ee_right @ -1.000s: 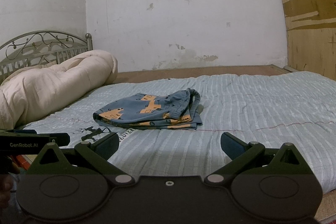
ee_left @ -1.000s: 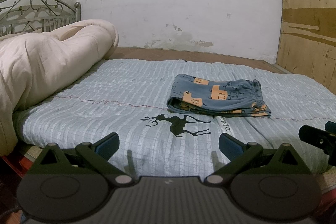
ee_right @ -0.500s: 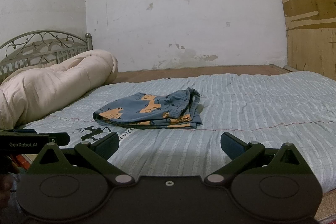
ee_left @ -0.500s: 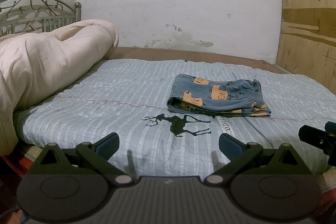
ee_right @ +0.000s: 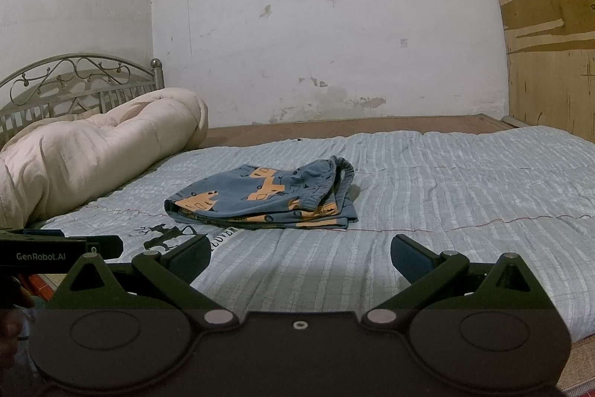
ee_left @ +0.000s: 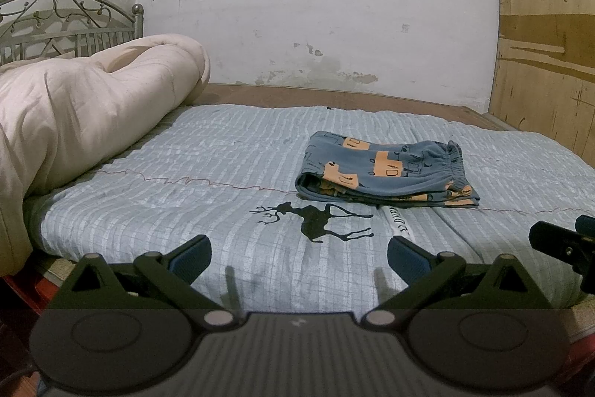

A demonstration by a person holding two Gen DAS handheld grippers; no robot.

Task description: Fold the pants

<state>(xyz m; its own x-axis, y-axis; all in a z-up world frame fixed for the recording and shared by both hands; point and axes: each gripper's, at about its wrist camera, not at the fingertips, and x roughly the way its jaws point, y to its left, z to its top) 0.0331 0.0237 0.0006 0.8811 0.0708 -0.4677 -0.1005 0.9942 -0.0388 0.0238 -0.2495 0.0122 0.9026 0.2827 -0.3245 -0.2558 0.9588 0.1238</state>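
Left wrist view: blue pants with orange print point(ee_left: 385, 175) lie in a compact, layered stack on the striped pale-blue quilt point(ee_left: 186, 211), at 1 o'clock from the left gripper point(ee_left: 299, 253), well apart. Jaws spread, holding nothing. Folding looks finished; next move is probably only a check or withdrawal.

Right wrist view: pants point(ee_right: 264, 198) sit at 11 o'clock from the right gripper point(ee_right: 300, 253), untouched, well apart. Jaws spread, empty.
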